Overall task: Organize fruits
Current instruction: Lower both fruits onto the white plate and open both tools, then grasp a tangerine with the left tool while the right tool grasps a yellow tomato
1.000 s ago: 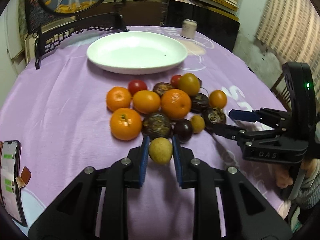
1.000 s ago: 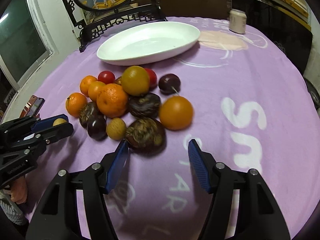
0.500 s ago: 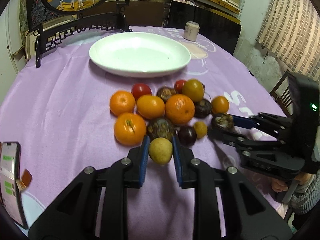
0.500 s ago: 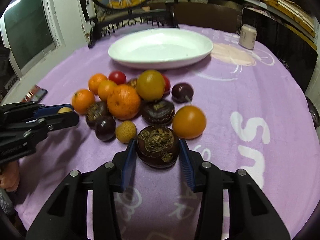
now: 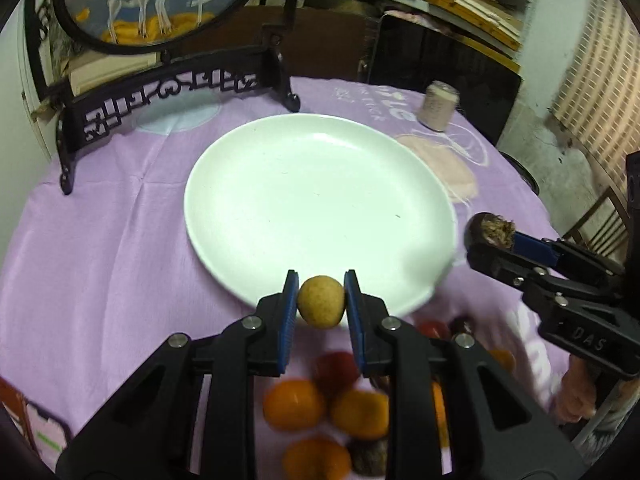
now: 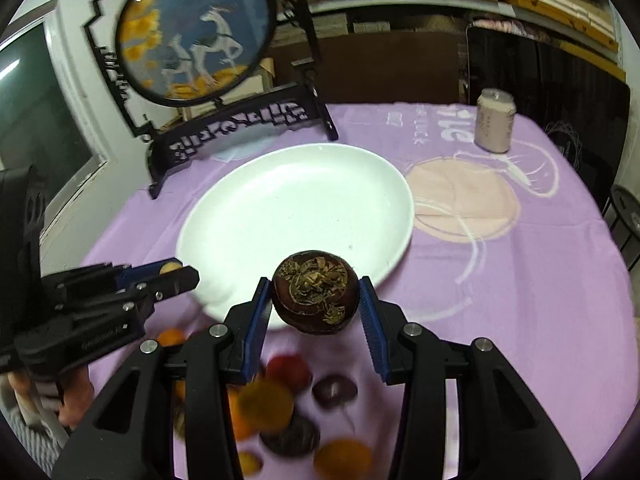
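My left gripper [image 5: 321,300] is shut on a small yellow-brown fruit [image 5: 321,306], held above the near rim of the empty white plate [image 5: 304,200]. My right gripper [image 6: 316,300] is shut on a dark purple fruit with a dried brown top [image 6: 316,298], held over the plate's near right rim [image 6: 392,256]. In the left wrist view the right gripper [image 5: 490,236] hangs by the plate's right edge. In the right wrist view the left gripper [image 6: 176,274] is at the plate's left edge. The fruit pile [image 5: 328,404] lies blurred on the purple cloth below both grippers.
A black carved stand with a round painted screen [image 6: 192,28] stands behind the plate. A small pale jar [image 6: 495,125] sits at the back right of the table. A phone [image 5: 44,436] lies at the near left edge. A chair [image 5: 600,216] is at the right.
Both grippers have lifted their fruits off the cloth and moved forward from the pile to the plate's near rim. The right gripper closed on the dark fruit one second ago.
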Demonstrator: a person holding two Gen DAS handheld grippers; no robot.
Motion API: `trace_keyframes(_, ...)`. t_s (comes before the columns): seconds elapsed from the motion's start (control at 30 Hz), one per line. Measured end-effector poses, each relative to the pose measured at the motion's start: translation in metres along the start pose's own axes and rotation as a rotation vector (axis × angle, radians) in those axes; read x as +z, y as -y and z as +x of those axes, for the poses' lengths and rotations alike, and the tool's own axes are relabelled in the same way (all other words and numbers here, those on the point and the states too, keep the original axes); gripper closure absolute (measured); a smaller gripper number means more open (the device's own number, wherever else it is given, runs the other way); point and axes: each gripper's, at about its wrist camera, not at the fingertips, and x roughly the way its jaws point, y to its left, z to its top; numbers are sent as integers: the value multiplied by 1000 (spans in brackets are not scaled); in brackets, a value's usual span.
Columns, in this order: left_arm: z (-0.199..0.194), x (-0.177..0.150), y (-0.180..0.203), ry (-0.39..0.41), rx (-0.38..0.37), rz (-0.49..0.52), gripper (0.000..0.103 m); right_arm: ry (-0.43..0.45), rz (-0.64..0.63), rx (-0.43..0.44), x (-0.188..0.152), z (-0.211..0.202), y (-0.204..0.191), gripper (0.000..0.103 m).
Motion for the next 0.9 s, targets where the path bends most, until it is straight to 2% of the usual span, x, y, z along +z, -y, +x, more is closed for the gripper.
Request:
trace_keyframes(0.17, 23, 11, -7, -15, -4, -24, 79, -55, 10, 4, 15, 40, -1, 58)
trace_keyframes(0.27, 29, 12, -7, -19, -11, -16, 70, -60, -10, -5, 13, 48, -5, 58)
trace_keyframes(0.33, 30, 10, -7, -21, -9, -11, 68, -53, -36, -23, 10, 49, -8, 58)
trace_keyframes(0.63, 14, 1, -26, -3, 11, -64, 68, -25, -4, 6, 6, 26, -2, 58)
trace_keyframes(0.9, -21, -31, -39, 27, 24, -100, 59, 19, 54, 57, -18, -21, 2, 58)
